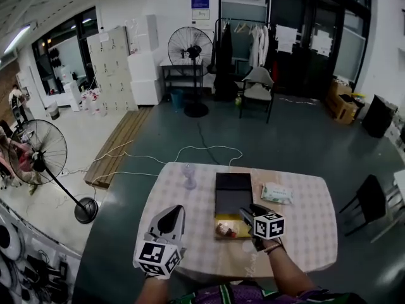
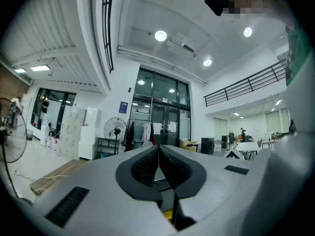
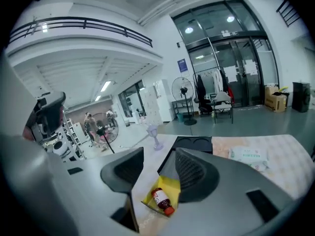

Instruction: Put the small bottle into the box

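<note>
Right claw (image 3: 160,163) gapes just short of the bottle (image 3: 162,201) — lying slantwise across its jaws in the yellow box (image 3: 173,187) — left claw (image 2: 158,154) clenched empty, farther off.

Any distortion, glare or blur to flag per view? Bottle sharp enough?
Head view: heavy fisheye, table edges bow, lighting even. Left gripper view: ceiling lights bloom slightly, dark vignette at the corners. Right gripper view: same vignette; bottle in the yellow box is sharp, the right gripper close to the lens is softer.
</note>
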A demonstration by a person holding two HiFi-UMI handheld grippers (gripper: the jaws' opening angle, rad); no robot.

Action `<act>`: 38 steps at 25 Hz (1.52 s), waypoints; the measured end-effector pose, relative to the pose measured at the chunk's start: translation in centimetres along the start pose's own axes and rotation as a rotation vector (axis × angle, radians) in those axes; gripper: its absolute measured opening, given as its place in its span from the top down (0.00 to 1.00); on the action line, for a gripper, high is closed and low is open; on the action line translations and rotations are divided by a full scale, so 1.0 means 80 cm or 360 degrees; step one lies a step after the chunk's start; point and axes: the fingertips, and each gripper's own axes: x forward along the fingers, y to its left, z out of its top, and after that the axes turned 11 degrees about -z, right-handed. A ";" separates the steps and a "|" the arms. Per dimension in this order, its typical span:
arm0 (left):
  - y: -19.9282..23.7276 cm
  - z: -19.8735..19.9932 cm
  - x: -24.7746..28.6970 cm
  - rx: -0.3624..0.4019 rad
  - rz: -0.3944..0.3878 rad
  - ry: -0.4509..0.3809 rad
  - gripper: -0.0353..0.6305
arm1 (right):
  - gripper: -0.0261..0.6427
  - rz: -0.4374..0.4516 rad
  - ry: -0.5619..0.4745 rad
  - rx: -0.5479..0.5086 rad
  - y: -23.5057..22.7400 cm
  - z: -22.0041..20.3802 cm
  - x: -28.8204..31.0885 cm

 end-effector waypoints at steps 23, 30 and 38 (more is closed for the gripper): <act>-0.021 0.026 -0.071 -0.0024 -0.0272 -0.0031 0.91 | 0.65 -0.0118 -0.0534 -0.0060 0.078 0.102 -0.248; -0.081 0.065 -0.075 0.0017 -0.0211 -0.0120 0.91 | 0.67 -0.0046 -0.0699 -0.0095 0.052 0.140 -0.324; -0.151 0.084 -0.054 0.0071 -0.0192 -0.0186 0.91 | 0.80 0.0025 -0.0860 -0.0113 0.031 0.171 -0.393</act>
